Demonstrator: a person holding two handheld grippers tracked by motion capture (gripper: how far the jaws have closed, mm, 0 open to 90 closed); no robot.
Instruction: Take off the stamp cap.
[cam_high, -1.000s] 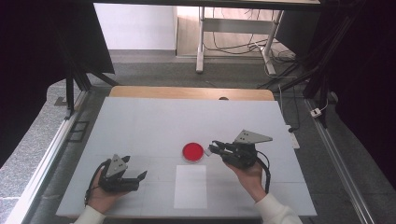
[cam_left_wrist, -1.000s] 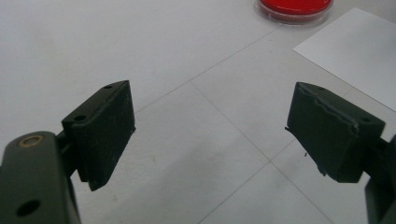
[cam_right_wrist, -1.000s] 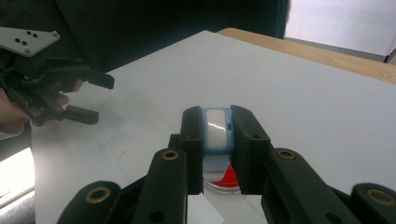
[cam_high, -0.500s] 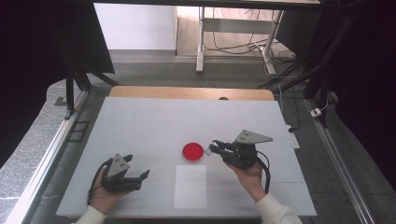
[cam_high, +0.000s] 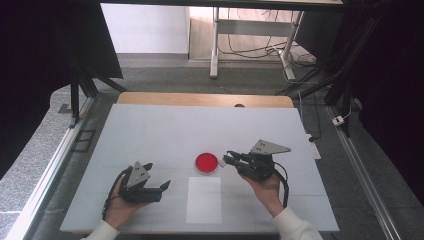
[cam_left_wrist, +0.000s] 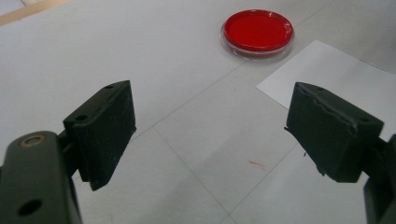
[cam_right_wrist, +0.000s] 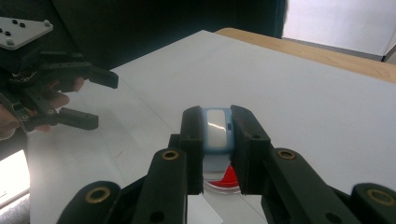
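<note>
Your right gripper (cam_high: 226, 160) is clamped on a small blue-rimmed tool (cam_right_wrist: 217, 129) just right of the red dish (cam_high: 206, 162), tip aimed at it; your left gripper (cam_high: 159, 183), jaws wide and empty, sits well left of the dish

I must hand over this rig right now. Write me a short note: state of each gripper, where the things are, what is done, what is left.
Right gripper: shut on a small blue-rimmed tool, held just over the red dish at the table's middle.
Left gripper: open, holding nothing, low over the table left of the white paper sheet, aimed toward the dish.
Done: tool picked up and brought to the dish.
Left: probably the work on the dish with the tool; the left gripper may need to steady the dish. The paper lies just in front of it.
</note>
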